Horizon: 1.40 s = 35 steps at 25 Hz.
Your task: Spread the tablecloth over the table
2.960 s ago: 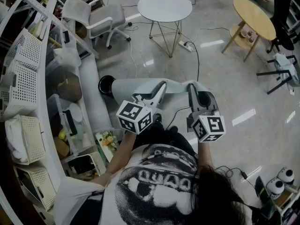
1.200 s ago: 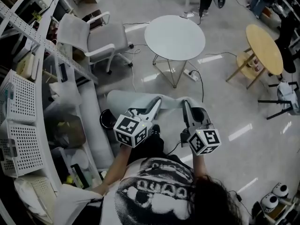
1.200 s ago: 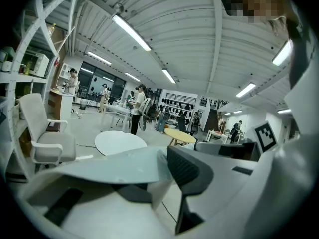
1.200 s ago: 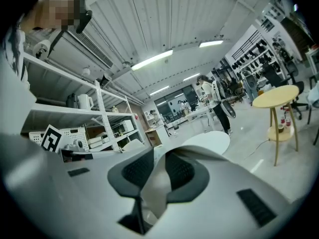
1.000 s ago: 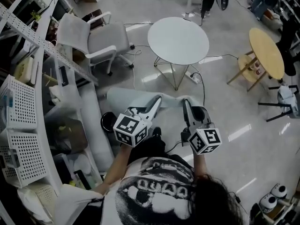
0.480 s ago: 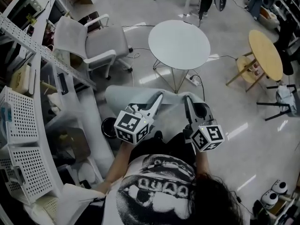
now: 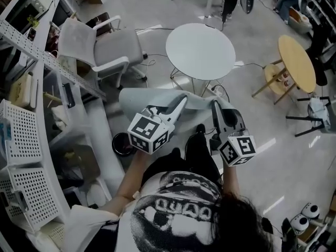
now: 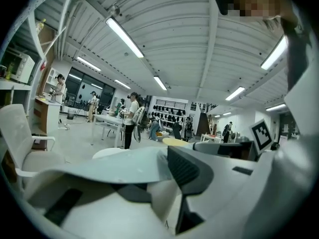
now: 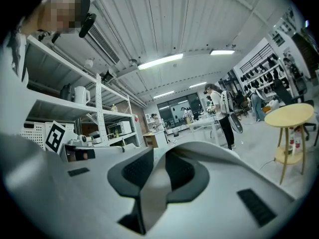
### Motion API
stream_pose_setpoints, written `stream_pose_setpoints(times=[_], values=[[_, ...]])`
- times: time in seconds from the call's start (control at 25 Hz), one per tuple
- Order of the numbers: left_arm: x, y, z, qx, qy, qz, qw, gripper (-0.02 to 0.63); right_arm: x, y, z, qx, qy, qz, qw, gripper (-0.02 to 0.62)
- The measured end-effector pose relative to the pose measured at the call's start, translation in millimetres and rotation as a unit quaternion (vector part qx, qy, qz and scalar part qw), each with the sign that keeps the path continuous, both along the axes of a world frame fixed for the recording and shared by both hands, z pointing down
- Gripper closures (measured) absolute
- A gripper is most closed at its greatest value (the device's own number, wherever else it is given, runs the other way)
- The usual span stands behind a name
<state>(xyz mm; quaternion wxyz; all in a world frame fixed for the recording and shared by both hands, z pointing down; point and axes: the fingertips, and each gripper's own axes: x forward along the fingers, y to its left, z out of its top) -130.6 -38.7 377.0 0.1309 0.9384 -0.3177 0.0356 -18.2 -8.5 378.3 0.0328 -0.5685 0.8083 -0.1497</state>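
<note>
The tablecloth (image 7: 149,96) is off the floor and in the air in front of the person. It is a pale grey-green sheet held by one edge, and that edge runs crosswise from the left tongs (image 7: 181,101) to the right tongs (image 7: 216,107), with the rest sagging and trailing off to the person's left. Both tongs are closed on it. In the left gripper view the cloth lies flat across the lower jaw with the dark pad bearing on it. In the right gripper view a fold of it is pinched upright between the two dark pads, the jaws set narrow. The round white bench (image 7: 200,46) stands straight ahead of the tongs, roughly in line with the gap between them, so neither hand looks nearer to it than the other. It is bare, and the cloth is still short of it: in the head view the far edge of the cloth reaches only to the foot of the wire legs. To my eye, then, the next move depends on carrying that crosswise edge forward and up over the near rim, with the long run of the cloth following behind. Compared with three seconds back, the bench sits lower and larger in the head view and the grey chair (image 7: 102,43) has slid down with it, so the person has walked closer. Over the last second the tongs have come up a little, and the grip on the cloth has not changed.
</note>
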Motion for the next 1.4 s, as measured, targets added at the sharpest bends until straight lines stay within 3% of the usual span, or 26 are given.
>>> stream_pose_setpoints(times=[0.48, 1.0, 1.4], values=[[36.5, -76.6, -37.0, 0.055, -0.007, 0.001, 0.9985, 0.509, 35.4, -80.1, -33.7, 0.051, 0.005, -0.029, 0.998, 0.518], [115.3, -211.9, -100.7, 0.072, 0.055, 0.02, 0.9957, 0.508, 113.2, -212.6, -105.8, 0.114, 0.026, -0.093, 0.989, 0.517], [167.7, -294.9, -148.0, 0.102, 0.046, 0.016, 0.9936, 0.506, 165.4, -296.8, -149.7, 0.149, 0.016, -0.111, 0.982, 0.517]])
